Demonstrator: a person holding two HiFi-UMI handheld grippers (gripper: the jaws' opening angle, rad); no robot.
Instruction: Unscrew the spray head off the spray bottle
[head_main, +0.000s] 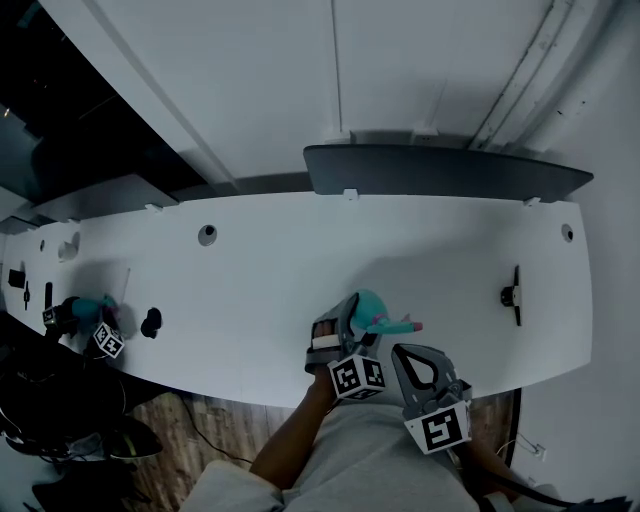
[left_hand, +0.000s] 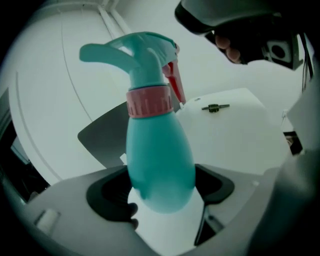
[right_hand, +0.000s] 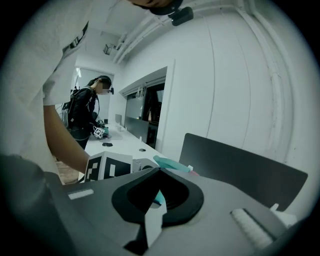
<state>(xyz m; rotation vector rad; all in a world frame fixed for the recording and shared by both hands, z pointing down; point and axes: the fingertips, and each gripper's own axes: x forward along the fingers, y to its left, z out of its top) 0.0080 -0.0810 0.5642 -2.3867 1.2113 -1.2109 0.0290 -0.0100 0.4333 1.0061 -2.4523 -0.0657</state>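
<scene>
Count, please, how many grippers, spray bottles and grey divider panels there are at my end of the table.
Grippers: 2, the left gripper shut on the bottle, the right gripper shut and empty.
Spray bottles: 1, the teal spray bottle.
Divider panels: 1, the grey divider panel.
Total: 4.

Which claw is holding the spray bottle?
The left claw: its jaws squeeze the bottom of the teal spray bottle. The right claw is shut with nothing inside.
</scene>
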